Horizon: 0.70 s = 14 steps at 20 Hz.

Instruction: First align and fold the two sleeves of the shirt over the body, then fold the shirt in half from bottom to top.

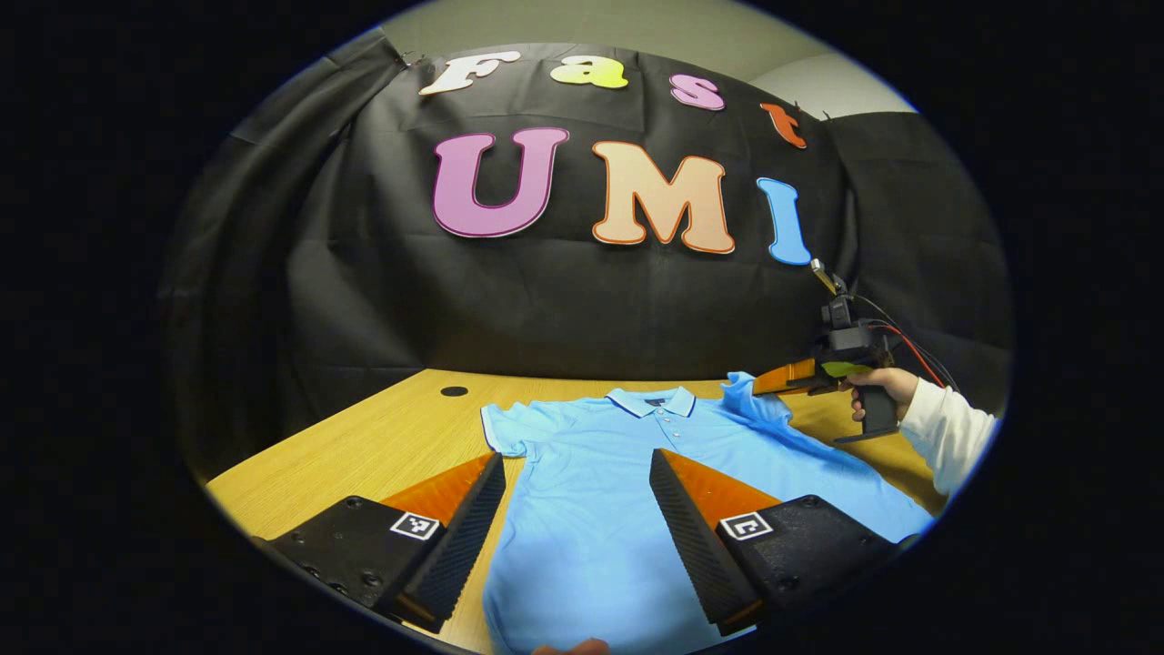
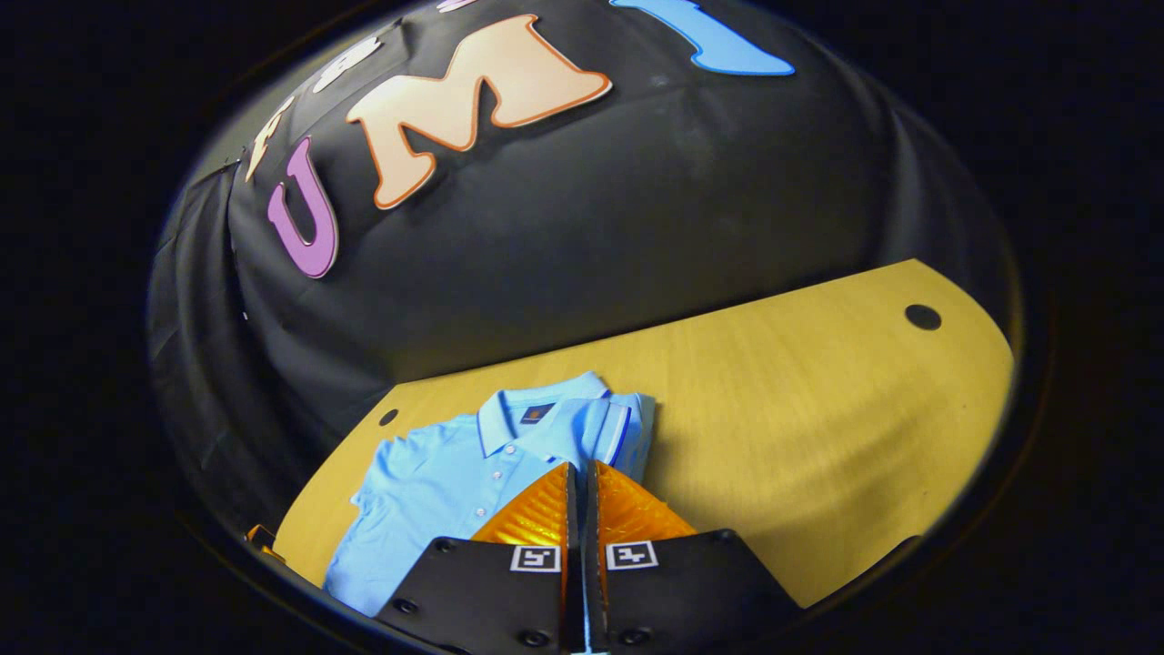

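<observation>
A light blue polo shirt [image 1: 591, 491] lies face up on the wooden table [image 1: 364, 446], collar [image 1: 651, 400] toward the booth wall. My left gripper [image 1: 576, 455] hovers open over the shirt's lower body, with nothing between its fingers. The shirt's left sleeve [image 1: 505, 429] lies flat and spread out. At the far right a hand [image 1: 887, 387] holds my right gripper [image 1: 768, 382], shut on the other sleeve [image 1: 744, 393] and lifting it off the table. In the right gripper view the right gripper [image 2: 582, 466] pinches that sleeve [image 2: 611, 428], whose striped cuff lies beside the collar of the shirt [image 2: 436, 482].
The table [image 2: 800, 409] stretches bare to the right of the shirt in the right gripper view, with a round cable hole [image 2: 922, 317] near its far corner. Another hole [image 1: 454, 391] sits behind the left sleeve. A white-sleeved arm [image 1: 946, 437] reaches in from the right.
</observation>
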{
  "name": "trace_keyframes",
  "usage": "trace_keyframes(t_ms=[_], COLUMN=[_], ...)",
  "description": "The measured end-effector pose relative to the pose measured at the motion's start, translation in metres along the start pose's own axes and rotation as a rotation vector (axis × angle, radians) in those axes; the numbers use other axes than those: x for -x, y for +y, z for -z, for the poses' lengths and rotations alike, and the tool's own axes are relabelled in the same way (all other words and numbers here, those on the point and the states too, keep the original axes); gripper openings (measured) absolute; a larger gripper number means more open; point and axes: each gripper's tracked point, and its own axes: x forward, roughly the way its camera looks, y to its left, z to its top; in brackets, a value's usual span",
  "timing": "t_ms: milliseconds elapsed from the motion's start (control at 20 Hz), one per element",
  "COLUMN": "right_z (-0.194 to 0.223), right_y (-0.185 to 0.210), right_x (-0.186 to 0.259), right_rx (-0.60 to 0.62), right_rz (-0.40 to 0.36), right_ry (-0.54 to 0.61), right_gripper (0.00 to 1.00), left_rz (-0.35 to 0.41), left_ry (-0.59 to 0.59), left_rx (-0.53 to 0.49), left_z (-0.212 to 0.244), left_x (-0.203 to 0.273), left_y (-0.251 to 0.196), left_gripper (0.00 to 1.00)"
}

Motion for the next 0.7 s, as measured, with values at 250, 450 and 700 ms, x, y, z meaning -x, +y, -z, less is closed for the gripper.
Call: trace_keyframes(t_ms=[250,450,700], right_z=[0.028,0.044,0.053], right_y=[0.039,0.055,0.074], right_x=[-0.01,-0.004,0.02], right_rx=[-0.002,-0.021,0.085], right_rz=[-0.083,-0.14,-0.178], right_ry=[0.061,0.115,0.116], right_gripper=[0.04,0.14,0.71], left_rz=[0.001,0.028,0.016], left_ry=[-0.005,0.015,0.046], left_rx=[-0.01,0.048,0.066], left_z=[-0.003,-0.004,-0.007], left_x=[-0.004,-0.012,-0.03], left_y=[0.003,0.006,0.025], left_gripper=[0.95,0.95,0.95])
